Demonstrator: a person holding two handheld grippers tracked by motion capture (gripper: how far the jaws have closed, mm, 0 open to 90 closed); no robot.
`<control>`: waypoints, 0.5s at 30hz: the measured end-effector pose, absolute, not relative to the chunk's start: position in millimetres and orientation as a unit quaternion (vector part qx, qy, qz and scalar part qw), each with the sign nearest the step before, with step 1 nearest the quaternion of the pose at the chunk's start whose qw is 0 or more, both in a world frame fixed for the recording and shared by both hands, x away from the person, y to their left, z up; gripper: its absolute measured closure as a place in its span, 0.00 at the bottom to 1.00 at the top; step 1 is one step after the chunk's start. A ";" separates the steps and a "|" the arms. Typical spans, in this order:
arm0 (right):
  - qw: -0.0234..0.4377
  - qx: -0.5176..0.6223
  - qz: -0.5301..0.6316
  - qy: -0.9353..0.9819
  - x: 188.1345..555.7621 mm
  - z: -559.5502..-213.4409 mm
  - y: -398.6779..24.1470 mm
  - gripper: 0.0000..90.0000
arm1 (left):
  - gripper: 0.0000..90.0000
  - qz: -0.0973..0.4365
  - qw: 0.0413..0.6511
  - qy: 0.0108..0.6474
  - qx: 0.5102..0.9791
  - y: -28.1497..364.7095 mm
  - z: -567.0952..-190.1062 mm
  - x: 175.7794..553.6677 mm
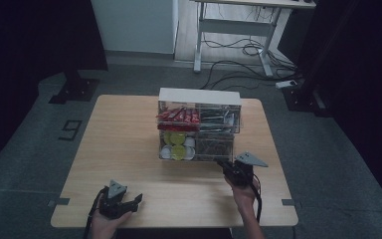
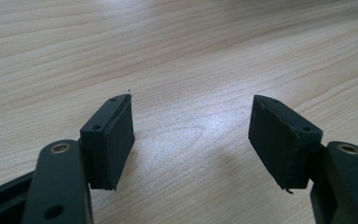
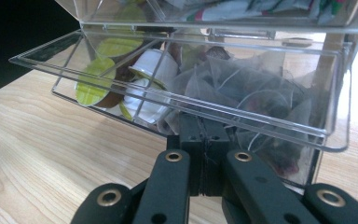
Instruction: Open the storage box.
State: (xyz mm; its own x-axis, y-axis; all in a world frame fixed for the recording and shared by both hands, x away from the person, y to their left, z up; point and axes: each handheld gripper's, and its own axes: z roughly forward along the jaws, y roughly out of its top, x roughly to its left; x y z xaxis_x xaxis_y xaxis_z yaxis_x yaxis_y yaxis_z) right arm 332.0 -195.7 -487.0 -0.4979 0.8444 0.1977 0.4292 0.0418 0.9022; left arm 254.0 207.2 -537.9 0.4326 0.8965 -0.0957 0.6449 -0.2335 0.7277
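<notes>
Reaching into the front of the organizer (image 1: 199, 124), the right gripper (image 1: 225, 164) sits w/ its jaws closed flat on each other just under the clear flap (image 3: 177, 100) of the bottom-right bin. In the right gripper view the flap stands tilted up and out, its long edge running across the frame left to right, directly above and slightly ahead of the jaw tips. That's the key relation: flap over the jaws, hinge line further in and higher, so any coming move likely goes up or back along that swing, not sideways. Whether the jaws touch the flap's underside I can't tell; nothing is pinched between them.

Behind the flap: tea bags (image 3: 251, 100), pyramid type, piled loose in the right bin. Left of them, past a clear divider, coffee pods (image 3: 147, 70) w/ green and white lids. Upper tier holds red packets (image 1: 178, 116) on the left and darker sachets (image 1: 218, 118) on the right.

Left gripper (image 1: 129, 204) rests near the front-left edge of the worktop (image 1: 124, 149), well apart from the organizer, jaws open wide w/ bare wood between them in the left gripper view. Right hand (image 1: 243, 191) is much the nearer one, so the flap job is its own.

In the way: the flap itself, plus the upper bin's floor right above, which caps how far it can lift. Risk, as I judge it: closed jaws slip off smooth plastic and the flap drops.
</notes>
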 end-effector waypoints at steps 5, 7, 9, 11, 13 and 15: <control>0.201 0.456 0.521 0.693 334.0 -481.0 -193.4 0.99 | 0.35 0.174 0.361 0.503 0.766 207.2 -537.9 254.1; 0.202 0.454 0.522 0.694 334.6 -478.1 -192.2 0.99 | 0.35 0.174 0.361 0.503 0.765 207.5 -537.4 254.0; 0.203 0.452 0.522 0.695 335.3 -475.0 -191.1 0.99 | 0.35 0.175 0.363 0.504 0.764 207.8 -537.2 253.9; 0.205 0.451 0.521 0.695 336.0 -472.0 -190.3 0.99 | 0.35 0.176 0.363 0.504 0.764 208.1 -537.1 253.8; 0.206 0.450 0.522 0.695 337.0 -469.1 -190.0 0.99 | 0.35 0.176 0.363 0.504 0.763 208.3 -536.9 253.8; 0.206 0.450 0.523 0.694 338.1 -466.3 -190.1 0.99 | 0.35 0.176 0.364 0.504 0.763 208.3 -536.5 253.7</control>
